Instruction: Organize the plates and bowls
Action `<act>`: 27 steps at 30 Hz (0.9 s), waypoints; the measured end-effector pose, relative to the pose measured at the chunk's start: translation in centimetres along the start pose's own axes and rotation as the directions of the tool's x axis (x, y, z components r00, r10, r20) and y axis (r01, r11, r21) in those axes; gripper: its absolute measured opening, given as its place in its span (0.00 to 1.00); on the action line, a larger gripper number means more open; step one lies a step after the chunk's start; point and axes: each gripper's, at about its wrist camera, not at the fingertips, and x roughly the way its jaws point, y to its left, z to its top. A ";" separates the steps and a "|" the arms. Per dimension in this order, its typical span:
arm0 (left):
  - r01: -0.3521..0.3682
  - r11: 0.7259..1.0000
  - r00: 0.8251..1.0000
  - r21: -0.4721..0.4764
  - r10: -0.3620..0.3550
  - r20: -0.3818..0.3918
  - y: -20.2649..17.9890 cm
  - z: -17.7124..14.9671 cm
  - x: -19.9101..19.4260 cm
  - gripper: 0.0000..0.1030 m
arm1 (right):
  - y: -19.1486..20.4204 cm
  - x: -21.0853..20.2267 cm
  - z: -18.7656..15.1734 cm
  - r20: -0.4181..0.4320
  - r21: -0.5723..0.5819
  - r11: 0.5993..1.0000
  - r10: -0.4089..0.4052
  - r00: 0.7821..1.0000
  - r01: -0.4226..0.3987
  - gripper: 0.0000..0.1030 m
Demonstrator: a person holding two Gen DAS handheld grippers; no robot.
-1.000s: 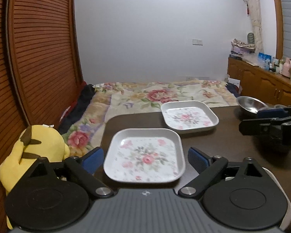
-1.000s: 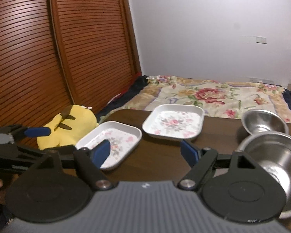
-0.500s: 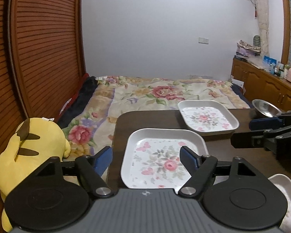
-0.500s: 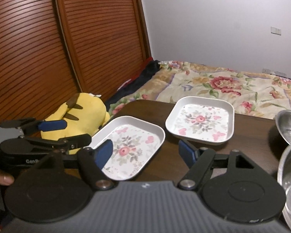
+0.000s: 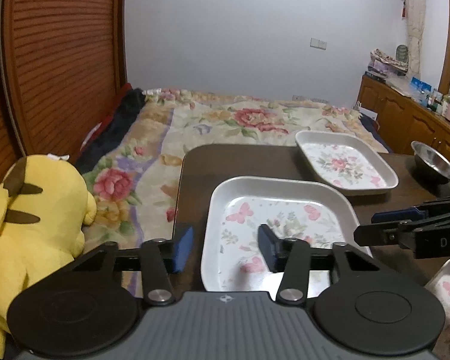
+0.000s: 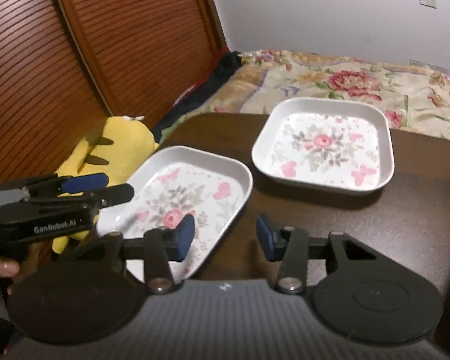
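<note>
1. Left gripper [image 5: 223, 247] closing astride the left rim of the near white square floral plate [image 5: 280, 210] on the dark wooden table [image 5: 243, 159]; no contact yet.
2. Right gripper [image 6: 223, 235] likewise closing astride its right rim.
3. Risk: uneven pinches tilt the plate.

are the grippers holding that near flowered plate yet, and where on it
Not yet gripped. Left gripper straddles the near plate's left rim, right gripper its right rim; both jaws closing.

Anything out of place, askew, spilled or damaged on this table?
Nothing spilled or broken. The near floral plate sits at the dark table's left edge, turned askew to the far floral plate. A yellow plush toy lies off the table beside it, odd among dishes.
</note>
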 end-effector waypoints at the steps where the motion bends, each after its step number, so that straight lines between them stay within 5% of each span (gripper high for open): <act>1: 0.001 1.000 1.000 -0.002 -0.001 -0.005 0.1 -0.1 0.2 0.41 | 0.0 0.2 -0.1 -0.007 0.003 1.000 0.000 1.000 0.000 0.43; 17: 0.007 0.999 0.999 -0.031 -0.008 -0.036 0.8 -1.1 1.1 0.17 | 0.4 1.7 -0.8 -0.016 0.016 1.000 0.013 1.000 -0.013 0.20; 27: 0.015 1.000 1.000 -0.010 -0.015 -0.013 -0.4 -0.6 -1.8 0.16 | 0.2 0.3 -0.7 0.015 0.023 1.000 0.015 1.000 -0.015 0.18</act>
